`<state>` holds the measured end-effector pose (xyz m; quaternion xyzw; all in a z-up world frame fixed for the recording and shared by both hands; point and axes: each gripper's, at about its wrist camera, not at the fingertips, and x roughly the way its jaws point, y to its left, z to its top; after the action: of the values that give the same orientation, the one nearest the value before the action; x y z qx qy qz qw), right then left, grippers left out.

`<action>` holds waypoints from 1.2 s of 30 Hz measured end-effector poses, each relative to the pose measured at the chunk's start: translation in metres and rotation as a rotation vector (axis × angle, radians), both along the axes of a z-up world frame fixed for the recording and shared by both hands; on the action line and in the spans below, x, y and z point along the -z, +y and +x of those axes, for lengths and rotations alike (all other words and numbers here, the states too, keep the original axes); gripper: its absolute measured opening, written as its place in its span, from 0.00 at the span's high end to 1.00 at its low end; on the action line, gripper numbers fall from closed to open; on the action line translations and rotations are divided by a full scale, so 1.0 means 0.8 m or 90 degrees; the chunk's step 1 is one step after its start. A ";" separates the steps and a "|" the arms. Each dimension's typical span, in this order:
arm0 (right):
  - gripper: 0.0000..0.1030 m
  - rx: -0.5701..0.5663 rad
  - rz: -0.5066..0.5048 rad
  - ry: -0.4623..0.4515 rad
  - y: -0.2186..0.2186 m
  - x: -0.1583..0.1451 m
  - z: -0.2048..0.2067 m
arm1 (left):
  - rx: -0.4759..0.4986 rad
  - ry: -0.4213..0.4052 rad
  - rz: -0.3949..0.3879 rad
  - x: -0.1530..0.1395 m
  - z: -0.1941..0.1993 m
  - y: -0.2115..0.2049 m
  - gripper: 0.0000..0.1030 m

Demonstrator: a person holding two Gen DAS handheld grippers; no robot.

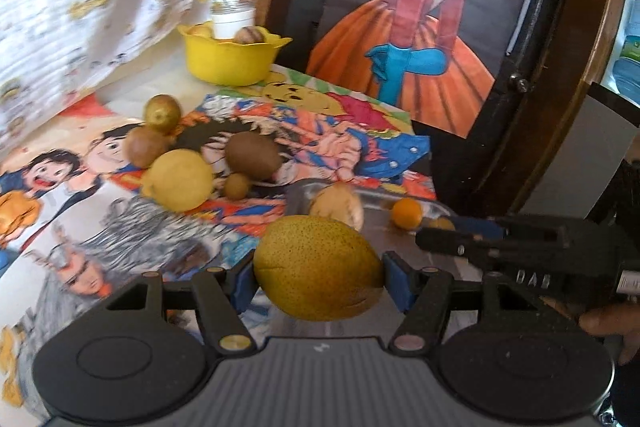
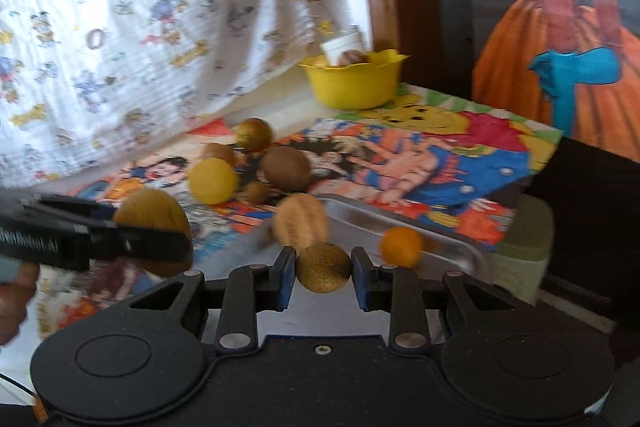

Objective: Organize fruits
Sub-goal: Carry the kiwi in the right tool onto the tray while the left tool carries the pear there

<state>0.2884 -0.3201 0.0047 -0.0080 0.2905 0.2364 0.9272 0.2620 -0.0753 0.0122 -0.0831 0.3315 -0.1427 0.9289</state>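
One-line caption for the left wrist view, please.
Left gripper clamps a speckled yellow-green pear above a shiny metal tray holding a small orange citrus.

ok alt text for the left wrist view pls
The left gripper holds a speckled yellow-green pear above a metal tray containing a small orange fruit. More fruit lies on the cartoon-print table behind, near a yellow bowl.

Yellow bowl (image 1: 230, 63); speckled yellow-green pear (image 1: 318, 269); orange citrus (image 1: 407, 213).

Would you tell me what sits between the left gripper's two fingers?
A large speckled yellow-green fruit fills the gap, pressed by both blue pads of the left gripper, seen in the left wrist view.
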 end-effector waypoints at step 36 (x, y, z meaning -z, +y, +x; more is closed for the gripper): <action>0.69 0.051 -0.091 -0.044 -0.005 0.054 0.027 | 0.043 0.039 0.025 0.053 0.062 -0.045 0.34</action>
<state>0.3102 -0.3242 -0.0388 -0.0705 0.2747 0.1773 0.9424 0.3113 -0.1115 -0.0300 -0.0576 0.3653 -0.1650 0.9143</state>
